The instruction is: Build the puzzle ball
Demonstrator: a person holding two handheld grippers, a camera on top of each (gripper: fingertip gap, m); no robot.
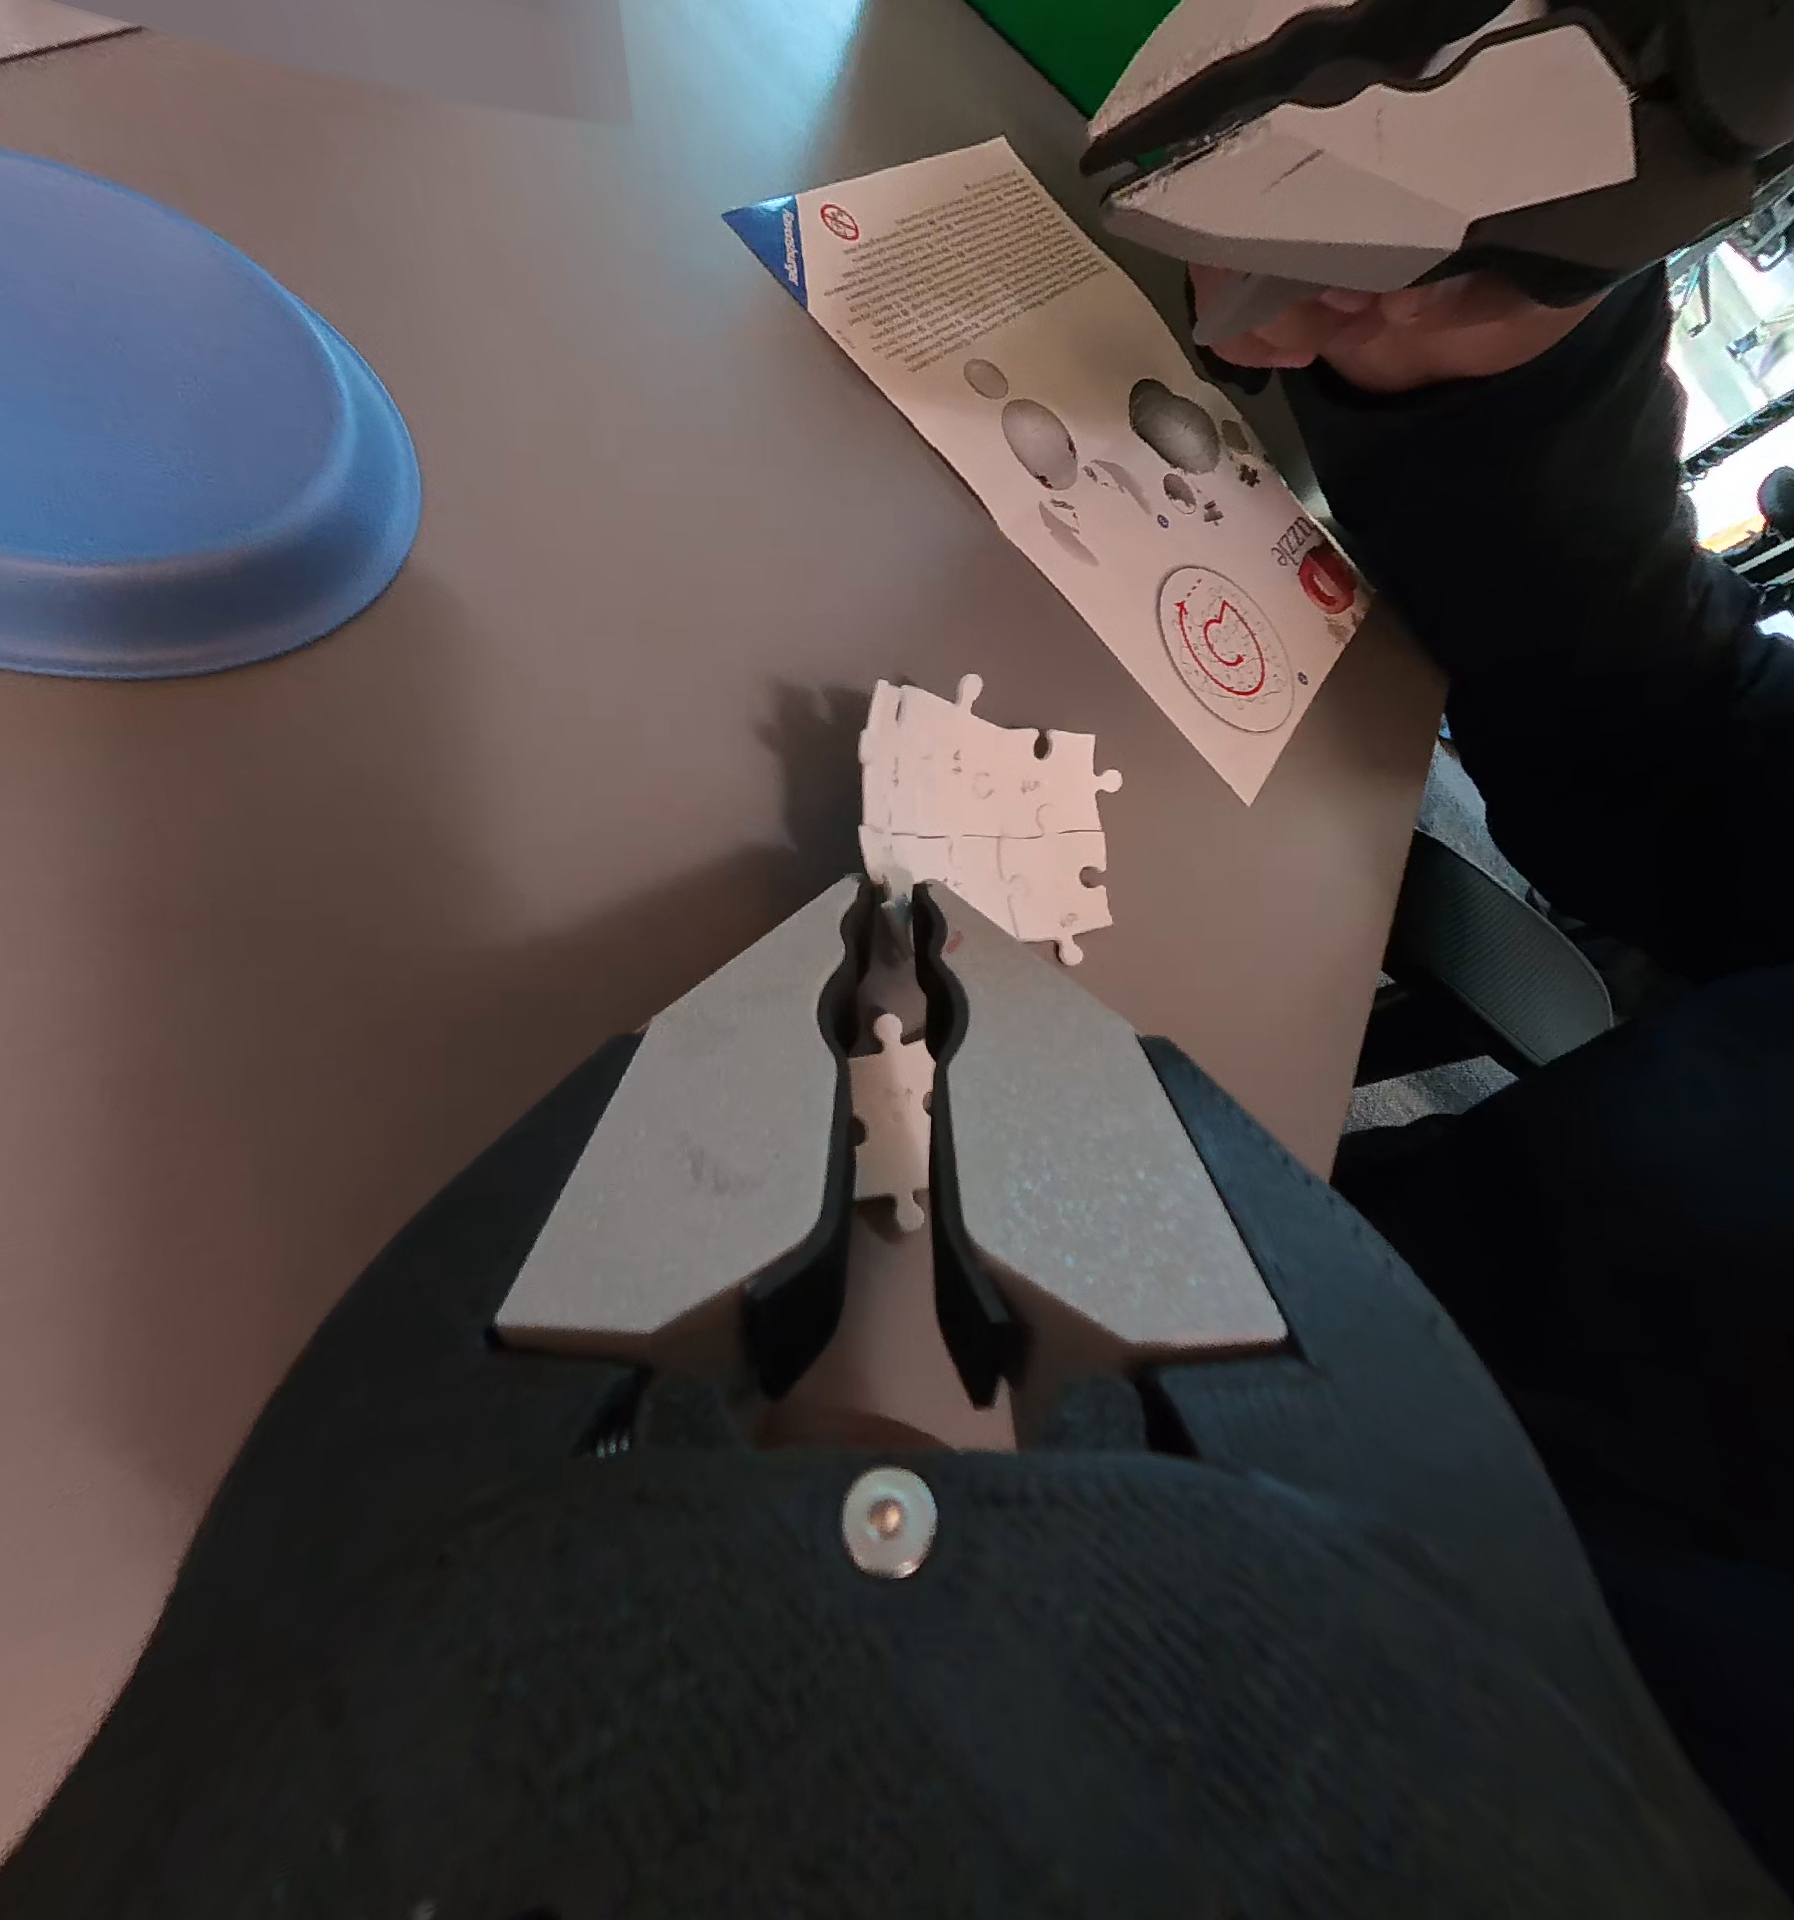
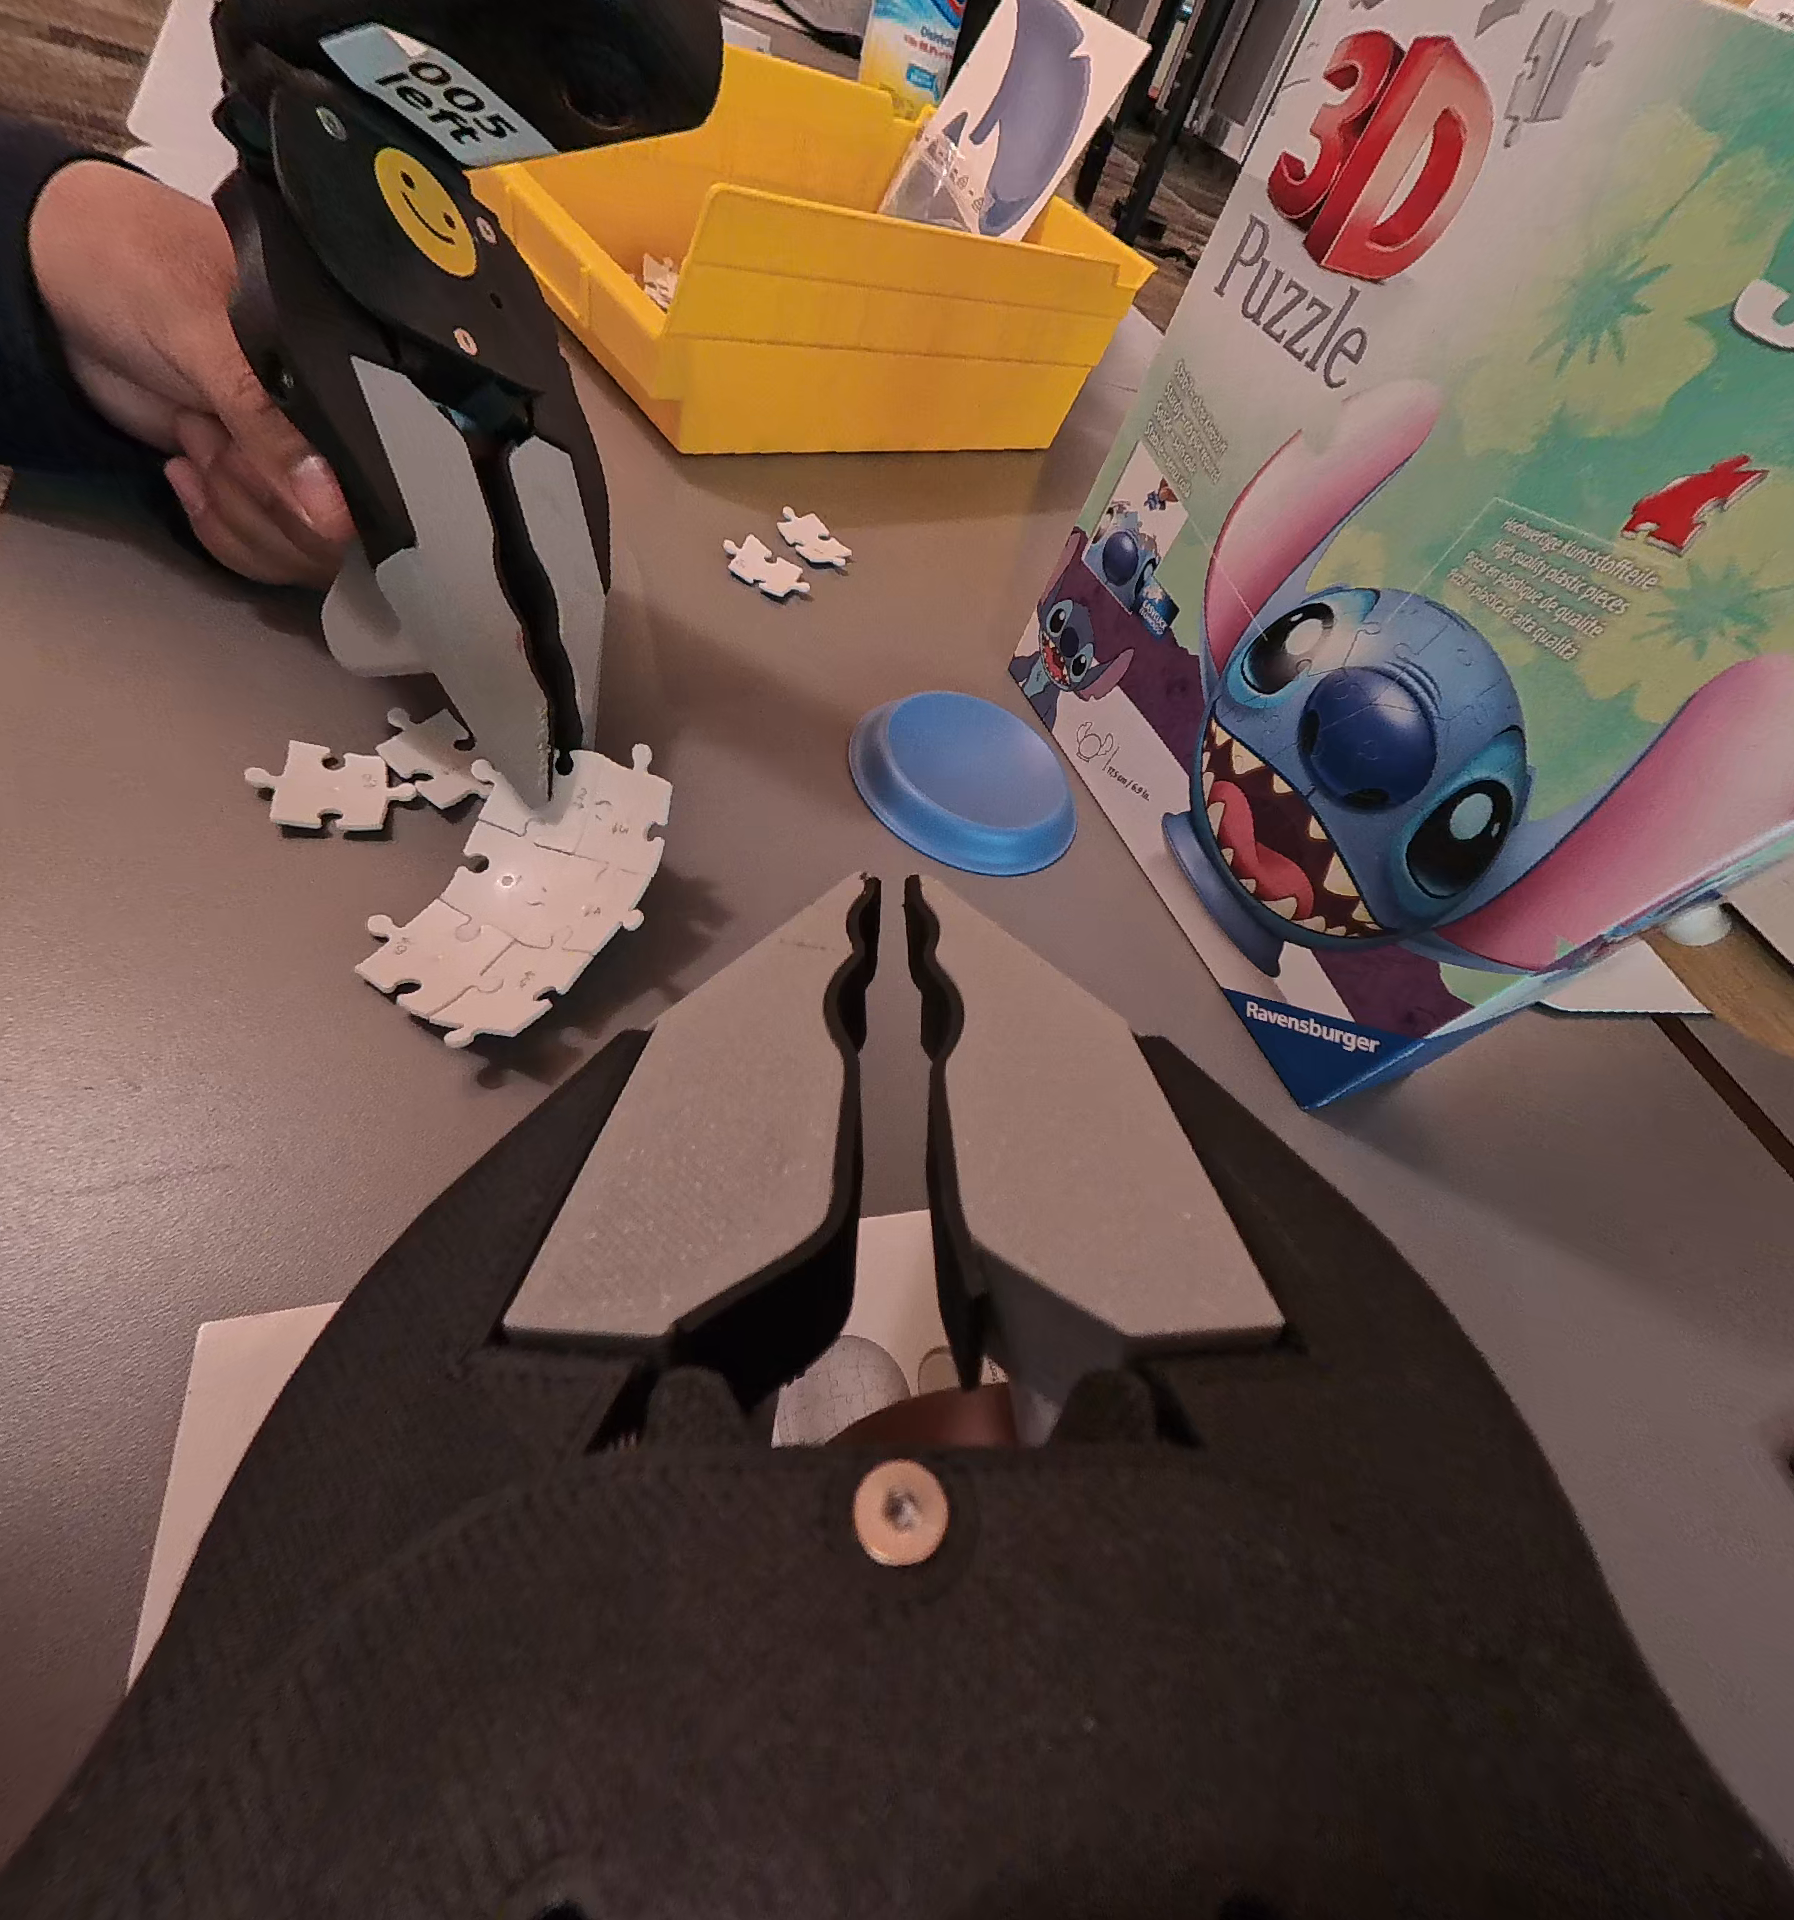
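A curved white section of joined puzzle pieces (image 1: 986, 821) lies on the grey table, seen also in the right wrist view (image 2: 529, 894). My left gripper (image 1: 893, 904) is shut on the near edge of this section; the right wrist view shows its tips (image 2: 560, 764) pinching the section's far edge. A loose white piece (image 1: 888, 1122) lies on the table under the left fingers. My right gripper (image 2: 893, 894) hovers above the table, jaws almost together and empty. It shows at the top right of the left wrist view (image 1: 1106, 171).
Loose pieces (image 2: 332, 784) lie left of the section, two more (image 2: 784, 551) farther back. A blue round stand (image 2: 960, 784) sits beside the puzzle box (image 2: 1495, 520). A yellow bin (image 2: 820, 312) stands behind. An instruction sheet (image 1: 1059, 436) lies near the table edge. The gap from one gripper's tips to the other's is roughly 12 centimeters. The loose white piece (image 1: 888, 1122) sits 5 centimeters or so from the ends of my left fingers. Seen from the right wrist view (image 2: 447, 756) as well.
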